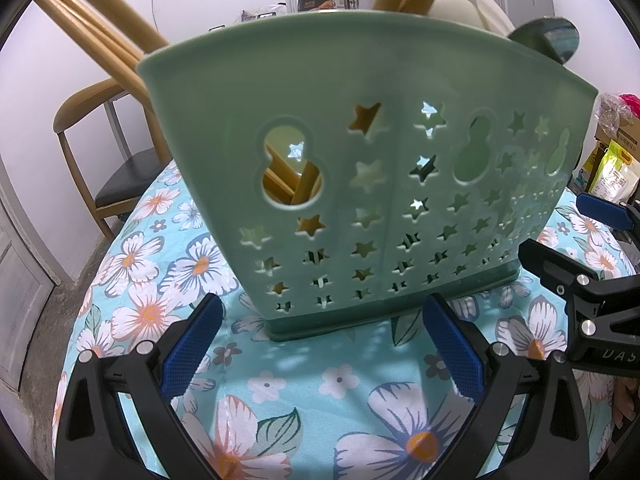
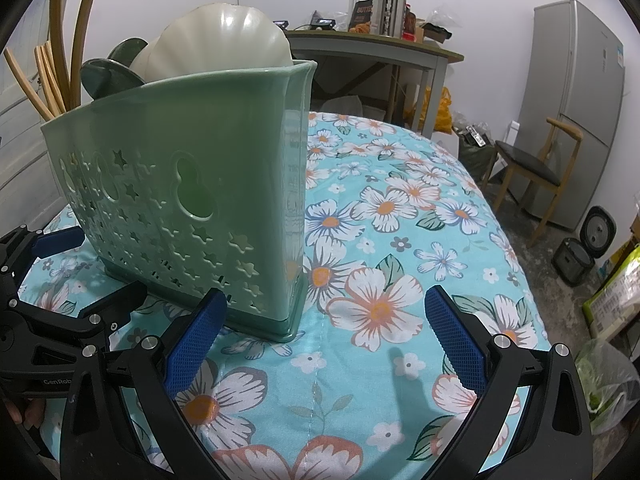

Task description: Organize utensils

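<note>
Hovering low over the flowered tablecloth (image 2: pixel 400 208), the left gripper (image 1: pixel 324 344) and the right gripper (image 2: pixel 326 332) both stand with their jaws spread wide and nothing between the blue pads (image 1: pixel 192 344). Just ahead of the left one, and close to touching, rises the broad pierced face of the green utensil holder (image 1: pixel 360 168), which stands upright on the cloth; the right gripper sits just beside the holder's near corner, its left pad almost at the base, with bare cloth running off toward the table's far edge. Wooden chopsticks (image 2: pixel 46 80) lean out of the compartment at one end, a dark green spoon (image 2: pixel 108 74) and white spoons (image 2: pixel 224 36) fill the other. I judge the holder to be light, stiff plastic, smooth and a little slippery, and top-heavy with its load, so a nudge at the rim could tip it. The chopsticks should be light and rigid, best pinched along the shaft; the white spoons look ceramic, heavier and breakable, best taken by the handle, which is hidden inside.
</note>
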Demonstrator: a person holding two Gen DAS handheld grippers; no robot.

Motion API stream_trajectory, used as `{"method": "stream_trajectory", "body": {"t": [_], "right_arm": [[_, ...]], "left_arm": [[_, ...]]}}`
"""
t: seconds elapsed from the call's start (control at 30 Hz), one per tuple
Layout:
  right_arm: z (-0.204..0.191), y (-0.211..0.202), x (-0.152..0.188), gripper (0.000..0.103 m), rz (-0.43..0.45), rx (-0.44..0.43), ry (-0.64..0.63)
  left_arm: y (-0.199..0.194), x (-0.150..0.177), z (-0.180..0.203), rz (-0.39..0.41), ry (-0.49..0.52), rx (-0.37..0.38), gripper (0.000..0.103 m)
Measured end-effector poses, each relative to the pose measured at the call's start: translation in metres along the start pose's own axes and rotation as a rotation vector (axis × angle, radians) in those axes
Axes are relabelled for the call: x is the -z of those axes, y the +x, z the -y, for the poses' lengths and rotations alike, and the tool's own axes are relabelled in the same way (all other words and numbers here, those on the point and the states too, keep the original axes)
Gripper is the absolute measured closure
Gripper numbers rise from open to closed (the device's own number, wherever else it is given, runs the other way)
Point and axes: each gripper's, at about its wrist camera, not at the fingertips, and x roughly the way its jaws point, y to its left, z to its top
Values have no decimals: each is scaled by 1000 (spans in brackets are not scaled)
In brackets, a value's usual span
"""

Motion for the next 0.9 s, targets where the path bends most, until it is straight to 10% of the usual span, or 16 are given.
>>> {"method": "stream_trajectory", "body": {"t": [0.9], "right_arm": [[0, -1, 0, 7, 0, -1, -3]], "left_arm": [[1, 2, 4, -1, 4, -9, 5]]}}
